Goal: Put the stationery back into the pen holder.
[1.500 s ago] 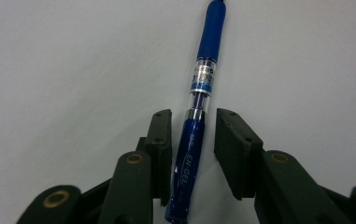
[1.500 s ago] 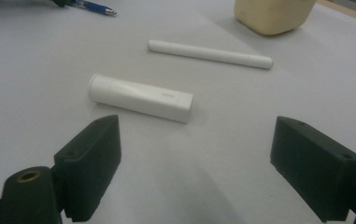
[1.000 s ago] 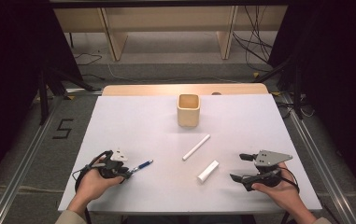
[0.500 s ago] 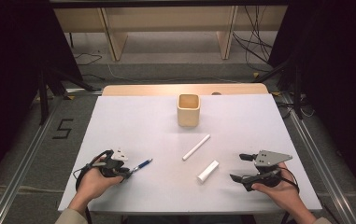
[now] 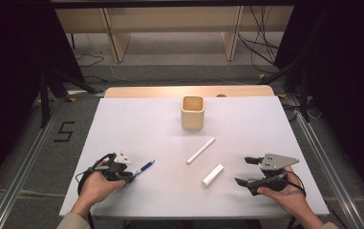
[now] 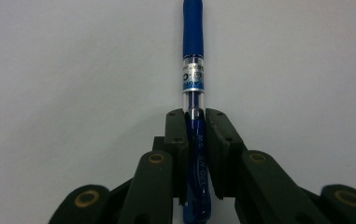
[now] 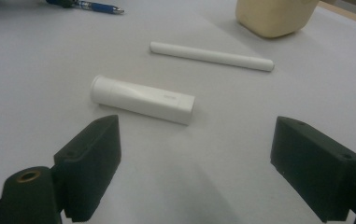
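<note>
A blue pen (image 5: 144, 167) (image 6: 193, 46) lies on the white table (image 5: 136, 124) at the front left. My left gripper (image 5: 131, 175) (image 6: 195, 121) is shut on its rear end, both pads pressed against the barrel, which points away from the jaws. Over at the front right, my right gripper (image 5: 243, 171) (image 7: 196, 154) stands open and holds nothing. Just ahead of its jaws rests a short white tube (image 5: 212, 174) (image 7: 143, 99), apart from them. Beyond that tube a long white stick (image 5: 201, 150) (image 7: 211, 56) lies slantwise.
A tan square cup (image 5: 192, 112) (image 7: 274, 16) stands upright at the table's far middle. Wooden shelving and cables sit on the floor behind the table. Metal rails run along both sides.
</note>
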Tool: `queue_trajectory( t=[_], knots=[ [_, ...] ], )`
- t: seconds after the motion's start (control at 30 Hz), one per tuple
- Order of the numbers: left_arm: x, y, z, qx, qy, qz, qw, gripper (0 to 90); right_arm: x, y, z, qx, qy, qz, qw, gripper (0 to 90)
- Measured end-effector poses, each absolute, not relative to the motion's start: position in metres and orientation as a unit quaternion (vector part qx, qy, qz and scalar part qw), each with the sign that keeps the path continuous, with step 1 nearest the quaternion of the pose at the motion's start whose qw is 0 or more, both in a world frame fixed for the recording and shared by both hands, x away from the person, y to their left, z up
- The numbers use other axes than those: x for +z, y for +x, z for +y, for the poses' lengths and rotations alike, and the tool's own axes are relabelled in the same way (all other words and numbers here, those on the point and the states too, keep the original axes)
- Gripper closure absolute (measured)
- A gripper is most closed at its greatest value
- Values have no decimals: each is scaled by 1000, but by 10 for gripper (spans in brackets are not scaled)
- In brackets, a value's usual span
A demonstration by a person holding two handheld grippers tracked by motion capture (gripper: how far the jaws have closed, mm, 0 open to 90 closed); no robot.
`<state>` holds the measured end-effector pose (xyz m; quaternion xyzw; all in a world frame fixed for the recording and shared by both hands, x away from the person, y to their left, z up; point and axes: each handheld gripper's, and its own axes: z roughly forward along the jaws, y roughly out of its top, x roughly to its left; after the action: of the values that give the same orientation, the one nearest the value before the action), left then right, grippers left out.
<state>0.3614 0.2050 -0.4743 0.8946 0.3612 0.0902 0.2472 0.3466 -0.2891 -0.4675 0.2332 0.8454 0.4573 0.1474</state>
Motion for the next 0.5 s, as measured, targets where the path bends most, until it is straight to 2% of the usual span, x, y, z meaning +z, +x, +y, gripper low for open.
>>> queue_trajectory(
  t=[0.3, 0.4, 0.5],
  knots=[
    [-465, 358, 201, 96, 878, 367, 293, 796, -466, 347, -289, 464, 238, 840, 150, 176],
    [-460, 355, 197, 115, 865, 366, 324, 796, -464, 346, -288, 474, 242, 833, 153, 176],
    [-454, 352, 189, 129, 845, 368, 365, 796, -460, 346, -285, 503, 258, 813, 138, 175]
  ],
)
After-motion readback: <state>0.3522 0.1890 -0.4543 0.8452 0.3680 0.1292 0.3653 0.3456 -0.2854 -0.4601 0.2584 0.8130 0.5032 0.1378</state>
